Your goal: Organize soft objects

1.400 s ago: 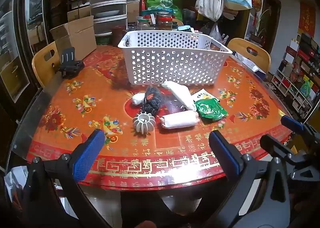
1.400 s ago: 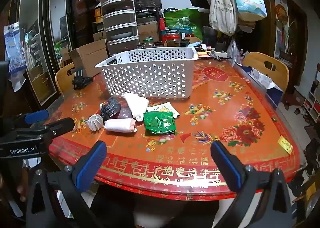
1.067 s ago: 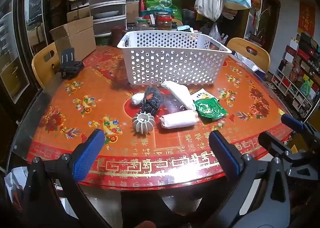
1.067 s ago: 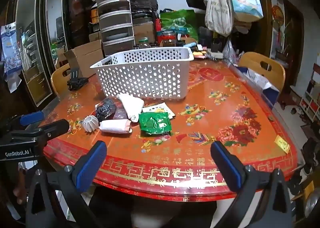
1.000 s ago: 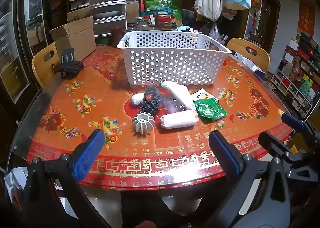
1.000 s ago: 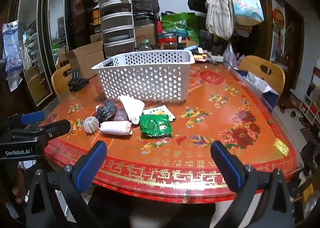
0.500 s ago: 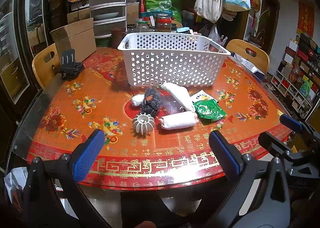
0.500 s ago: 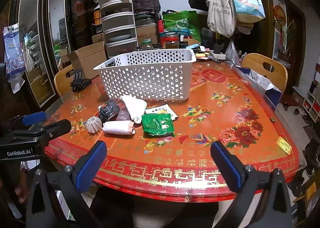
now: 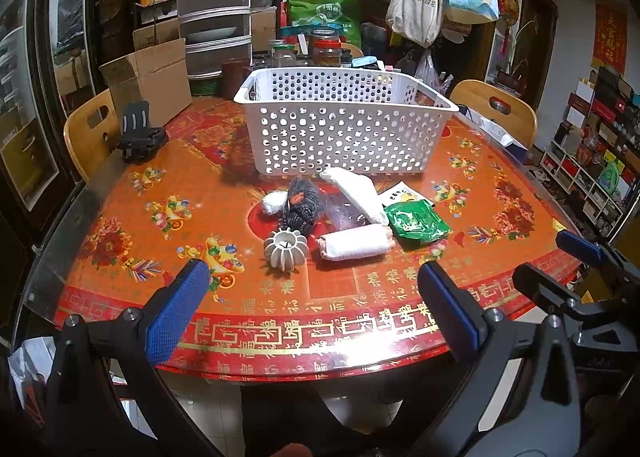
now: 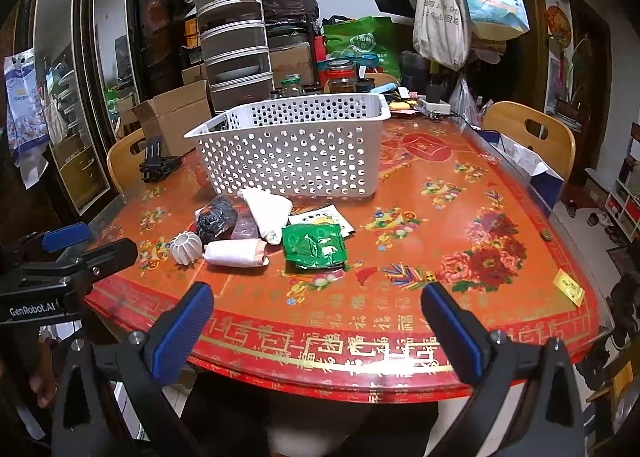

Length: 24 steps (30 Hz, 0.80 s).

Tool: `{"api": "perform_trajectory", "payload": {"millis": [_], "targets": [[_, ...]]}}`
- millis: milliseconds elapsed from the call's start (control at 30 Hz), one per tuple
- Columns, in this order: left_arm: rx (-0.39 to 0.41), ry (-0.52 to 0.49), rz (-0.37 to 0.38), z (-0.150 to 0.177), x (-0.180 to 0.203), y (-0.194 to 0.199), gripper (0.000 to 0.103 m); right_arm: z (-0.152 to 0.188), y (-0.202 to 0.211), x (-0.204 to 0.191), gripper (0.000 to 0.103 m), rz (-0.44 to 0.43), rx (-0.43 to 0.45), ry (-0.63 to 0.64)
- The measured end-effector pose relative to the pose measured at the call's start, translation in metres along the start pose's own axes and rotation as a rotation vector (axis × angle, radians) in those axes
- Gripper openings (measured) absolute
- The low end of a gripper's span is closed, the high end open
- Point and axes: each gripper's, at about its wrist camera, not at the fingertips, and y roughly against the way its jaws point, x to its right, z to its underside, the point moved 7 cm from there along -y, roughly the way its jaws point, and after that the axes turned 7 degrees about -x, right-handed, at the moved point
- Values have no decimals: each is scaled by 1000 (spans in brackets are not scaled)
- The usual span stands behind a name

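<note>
Still, both grippers hover spread before the unmoved basket (image 9: 344,125).

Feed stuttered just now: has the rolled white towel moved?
No. The rolled white towel lies between the ribbed white ball and green packet, as before.

Glossy tabletop (image 9: 120,193) throwing glare. Perforated white plastic basket (image 9: 344,125), smooth. Rolled white cloth (image 9: 354,243), soft and matt. Green packet (image 9: 416,219), crinkled and shiny. Dark knitted bundle (image 9: 300,205), rough. Wooden chair (image 10: 528,137); matt cardboard box (image 9: 152,77).
</note>
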Motion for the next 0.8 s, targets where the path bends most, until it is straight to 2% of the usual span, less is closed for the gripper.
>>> {"api": "perform_trajectory", "payload": {"millis": [800], "targets": [[2, -2, 5, -1, 1, 3, 103, 1, -1, 1, 103, -4, -9, -9]]}}
